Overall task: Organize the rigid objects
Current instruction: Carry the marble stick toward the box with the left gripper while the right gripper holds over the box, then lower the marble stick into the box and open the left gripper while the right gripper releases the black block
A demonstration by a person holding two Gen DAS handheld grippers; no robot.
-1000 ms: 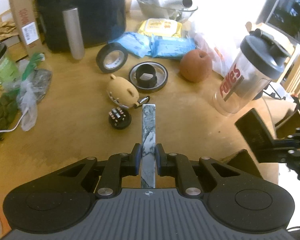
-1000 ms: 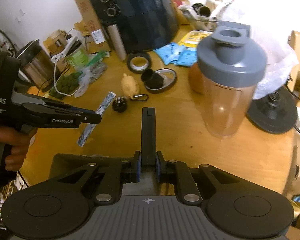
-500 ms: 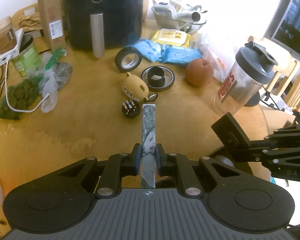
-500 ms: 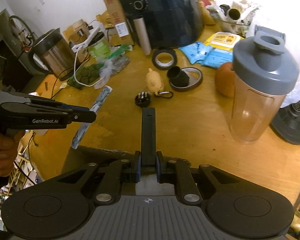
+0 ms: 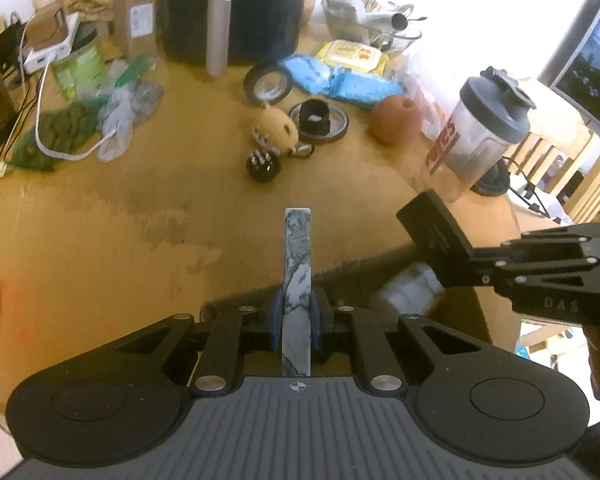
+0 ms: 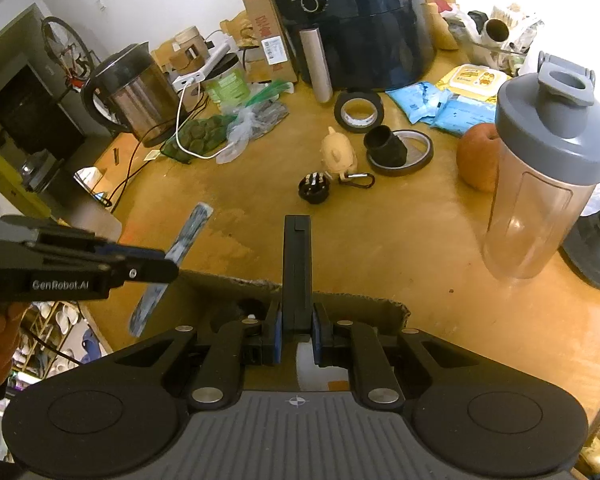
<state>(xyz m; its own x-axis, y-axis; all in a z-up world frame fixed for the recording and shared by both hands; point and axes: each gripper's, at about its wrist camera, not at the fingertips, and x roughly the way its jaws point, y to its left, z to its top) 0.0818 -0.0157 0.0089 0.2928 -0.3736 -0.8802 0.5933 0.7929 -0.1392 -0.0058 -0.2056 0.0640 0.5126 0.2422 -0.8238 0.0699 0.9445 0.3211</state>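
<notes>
My left gripper [image 5: 297,314] is shut on a flat marbled grey-white bar [image 5: 297,264], held above the near table edge; the bar also shows in the right wrist view [image 6: 172,268]. My right gripper [image 6: 296,340] is shut on a flat black rectangular block [image 6: 297,268], which shows in the left wrist view [image 5: 432,236] to the right of the bar. Both hang over an open cardboard box [image 6: 300,300] below the table's front edge, with a white container [image 5: 408,292] inside it.
On the wooden table [image 6: 380,248] lie a small black round part [image 6: 314,188], a tan pig toy [image 6: 340,152], a black tape roll [image 6: 358,110], a lid with black cup [image 6: 396,148], an orange fruit [image 6: 476,156], a shaker bottle [image 6: 540,176], a kettle [image 6: 132,88] and an air fryer [image 6: 352,16].
Both grippers have pulled back from the table's middle toward its near edge, each still holding its object. The cardboard box has come into view under them.
</notes>
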